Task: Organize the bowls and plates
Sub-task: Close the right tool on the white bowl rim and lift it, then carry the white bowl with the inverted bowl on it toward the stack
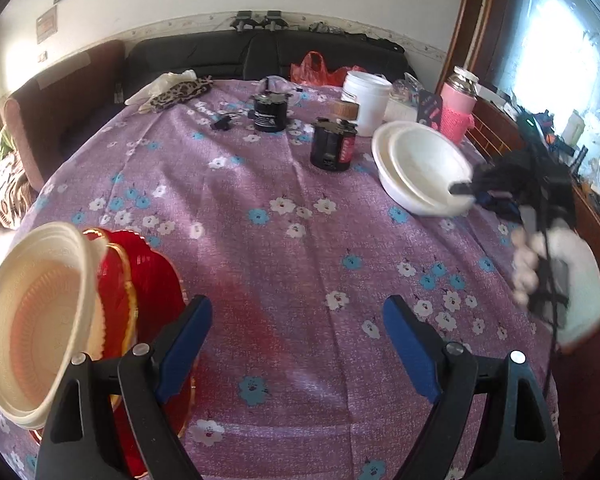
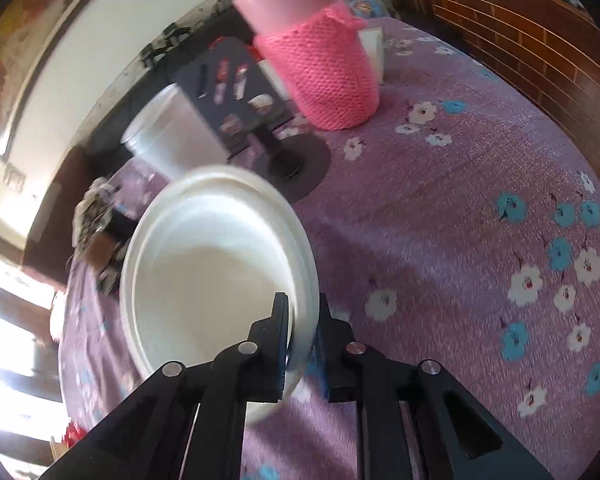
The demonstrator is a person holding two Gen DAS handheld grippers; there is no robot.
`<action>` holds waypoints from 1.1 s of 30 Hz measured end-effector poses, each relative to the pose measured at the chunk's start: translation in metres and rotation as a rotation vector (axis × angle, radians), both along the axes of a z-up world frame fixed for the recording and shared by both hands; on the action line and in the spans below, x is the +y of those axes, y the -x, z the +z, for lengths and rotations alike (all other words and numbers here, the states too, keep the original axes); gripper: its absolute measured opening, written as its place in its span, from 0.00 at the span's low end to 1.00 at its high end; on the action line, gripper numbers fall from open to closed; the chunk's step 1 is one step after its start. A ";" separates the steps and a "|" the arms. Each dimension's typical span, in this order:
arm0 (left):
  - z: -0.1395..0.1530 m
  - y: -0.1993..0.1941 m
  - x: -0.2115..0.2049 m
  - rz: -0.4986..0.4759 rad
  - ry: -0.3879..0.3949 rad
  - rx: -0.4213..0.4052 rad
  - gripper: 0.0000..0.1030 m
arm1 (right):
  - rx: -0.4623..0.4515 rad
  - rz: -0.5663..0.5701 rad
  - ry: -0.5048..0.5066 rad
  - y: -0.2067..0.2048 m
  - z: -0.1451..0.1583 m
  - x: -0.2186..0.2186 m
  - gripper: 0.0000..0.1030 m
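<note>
Two nested white bowls (image 2: pixel 212 276) sit on the purple flowered tablecloth. My right gripper (image 2: pixel 302 312) is shut on their near rim, one finger inside the bowl and one outside. In the left wrist view the same white bowls (image 1: pixel 420 168) stand at the right, with the right gripper (image 1: pixel 466 192) at their rim and a hand in a white sleeve behind it. My left gripper (image 1: pixel 296 328) hangs open over bare cloth with nothing between its fingers. To its left, cream bowls (image 1: pixel 40 336) rest on stacked red plates (image 1: pixel 152 292).
A pink knit-covered flask (image 2: pixel 320 68), a white tub (image 2: pixel 172 136) and a dark card stand (image 2: pixel 244 92) crowd behind the white bowls. Two black cans (image 1: pixel 332 146) stand mid-table. A wooden chair back (image 2: pixel 540 52) borders the table's right edge; a black sofa (image 1: pixel 260 56) lies beyond.
</note>
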State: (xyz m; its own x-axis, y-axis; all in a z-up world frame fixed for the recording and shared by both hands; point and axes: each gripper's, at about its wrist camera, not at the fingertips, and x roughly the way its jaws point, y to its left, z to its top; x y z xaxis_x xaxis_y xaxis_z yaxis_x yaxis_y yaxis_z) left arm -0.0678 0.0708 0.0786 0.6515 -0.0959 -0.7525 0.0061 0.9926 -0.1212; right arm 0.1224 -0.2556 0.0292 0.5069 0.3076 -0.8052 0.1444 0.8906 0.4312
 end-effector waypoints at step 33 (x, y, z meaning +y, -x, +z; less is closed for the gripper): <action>0.015 0.052 0.025 0.022 0.051 -0.063 0.84 | -0.319 0.241 0.091 0.217 0.057 0.015 0.66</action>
State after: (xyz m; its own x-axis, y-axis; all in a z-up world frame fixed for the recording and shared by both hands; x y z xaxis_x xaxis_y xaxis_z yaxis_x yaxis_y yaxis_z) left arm -0.1198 0.0961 0.0939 0.6996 -0.1180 -0.7047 -0.0065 0.9852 -0.1713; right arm -0.0942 -0.2409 0.0858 0.6578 0.3829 -0.6486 -0.2009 0.9192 0.3388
